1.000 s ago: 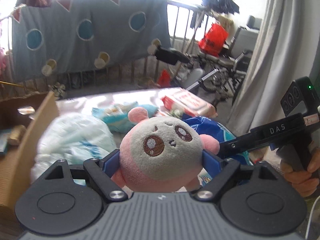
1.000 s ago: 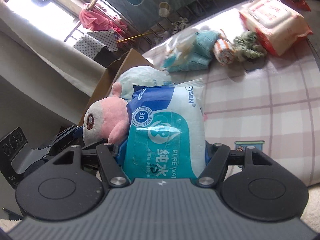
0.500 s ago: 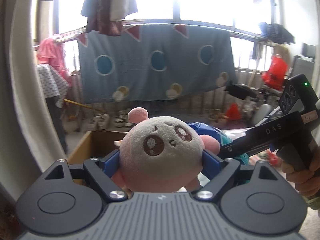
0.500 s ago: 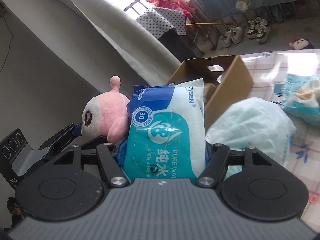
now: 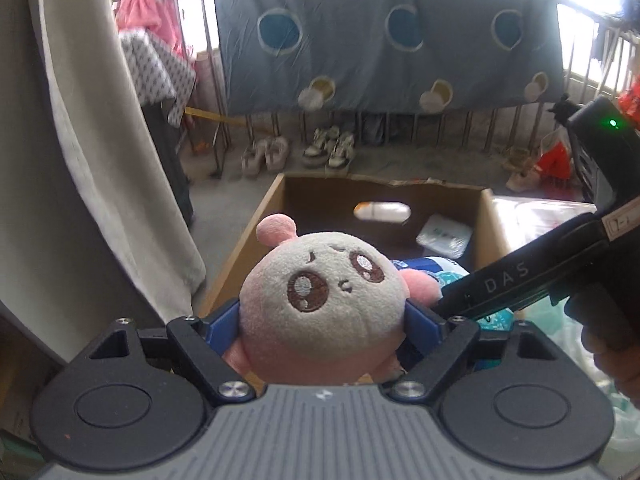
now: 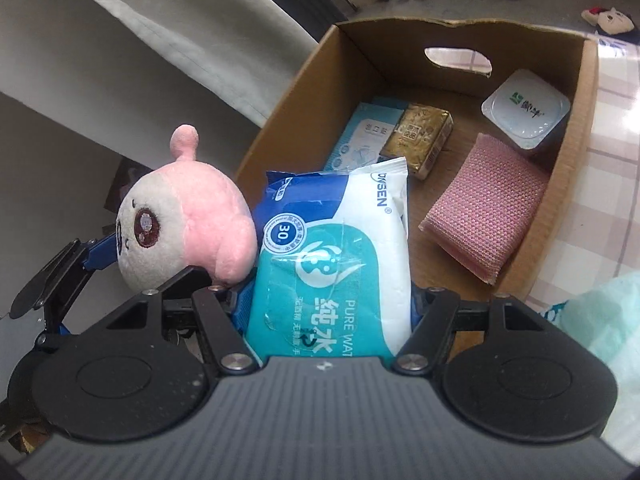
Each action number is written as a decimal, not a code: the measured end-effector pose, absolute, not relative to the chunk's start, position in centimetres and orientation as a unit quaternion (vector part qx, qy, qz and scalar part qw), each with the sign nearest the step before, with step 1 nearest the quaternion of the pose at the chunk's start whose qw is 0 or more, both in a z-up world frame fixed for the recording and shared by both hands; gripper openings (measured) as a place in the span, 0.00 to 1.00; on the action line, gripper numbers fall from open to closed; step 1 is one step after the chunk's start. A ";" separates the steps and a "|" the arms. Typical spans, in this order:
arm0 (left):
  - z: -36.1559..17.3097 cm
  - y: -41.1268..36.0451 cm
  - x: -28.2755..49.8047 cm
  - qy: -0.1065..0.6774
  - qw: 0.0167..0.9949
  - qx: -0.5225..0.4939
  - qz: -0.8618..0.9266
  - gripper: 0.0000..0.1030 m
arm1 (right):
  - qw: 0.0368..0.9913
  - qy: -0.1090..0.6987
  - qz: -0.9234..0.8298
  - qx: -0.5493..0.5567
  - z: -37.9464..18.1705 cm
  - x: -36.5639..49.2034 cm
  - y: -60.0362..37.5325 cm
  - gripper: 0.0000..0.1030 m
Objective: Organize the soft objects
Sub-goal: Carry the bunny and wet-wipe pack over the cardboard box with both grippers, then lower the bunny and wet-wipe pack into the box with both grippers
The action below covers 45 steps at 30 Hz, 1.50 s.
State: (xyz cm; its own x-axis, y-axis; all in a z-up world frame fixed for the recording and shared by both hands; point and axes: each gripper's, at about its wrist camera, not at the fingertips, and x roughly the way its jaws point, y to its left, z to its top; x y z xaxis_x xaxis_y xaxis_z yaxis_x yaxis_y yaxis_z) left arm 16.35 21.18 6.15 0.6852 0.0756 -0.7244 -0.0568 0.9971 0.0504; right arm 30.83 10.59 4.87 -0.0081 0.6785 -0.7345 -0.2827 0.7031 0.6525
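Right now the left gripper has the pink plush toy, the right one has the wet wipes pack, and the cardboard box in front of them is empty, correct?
Not quite: the cardboard box is not empty. The right wrist view shows a pink sponge, a gold packet and a white tub inside. The rest is right.

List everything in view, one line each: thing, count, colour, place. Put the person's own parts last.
plush: one, pink and grey, clamped in the left tool
wipes pack: one, teal and white, clamped in the right tool
box: one, brown cardboard, open, below both tools
sponge: one, pink, on the box floor
tub: one, white lid, far right corner of the box
gold packet: one, lying on a blue pack in the box
blue pack: one, flat on the box floor
blanket: one, grey-blue with circles, hung on the railing
shoes: two pairs, pale, under the blanket
curtain: one, off-white, left of the box
left tool: black, blue fingers
right tool: black, blue fingers
hand: one, gripping the right tool's handle
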 end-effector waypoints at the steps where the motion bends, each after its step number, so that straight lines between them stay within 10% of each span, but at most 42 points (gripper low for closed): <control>1: 5.7 21.9 16.9 0.403 0.915 0.003 0.037 0.84 | 0.686 0.617 0.350 0.160 4.9 30.8 10.6 0.63; 22: 2.2 25.4 19.9 0.442 0.895 0.005 0.059 0.82 | 0.634 0.702 0.211 0.245 -4.8 33.7 14.2 0.71; 45: 0.1 22.8 23.5 0.481 0.865 0.121 0.078 0.88 | 0.679 0.613 0.300 0.269 3.5 33.9 7.5 0.84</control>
State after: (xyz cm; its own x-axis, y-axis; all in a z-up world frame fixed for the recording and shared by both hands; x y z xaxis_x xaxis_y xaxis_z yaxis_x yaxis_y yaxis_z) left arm 23.49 22.84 0.14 0.5251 0.2520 -0.8129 -0.0187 0.9583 0.2851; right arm 33.95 7.52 3.50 0.0679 0.7377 -0.6717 -0.0780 0.6751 0.7336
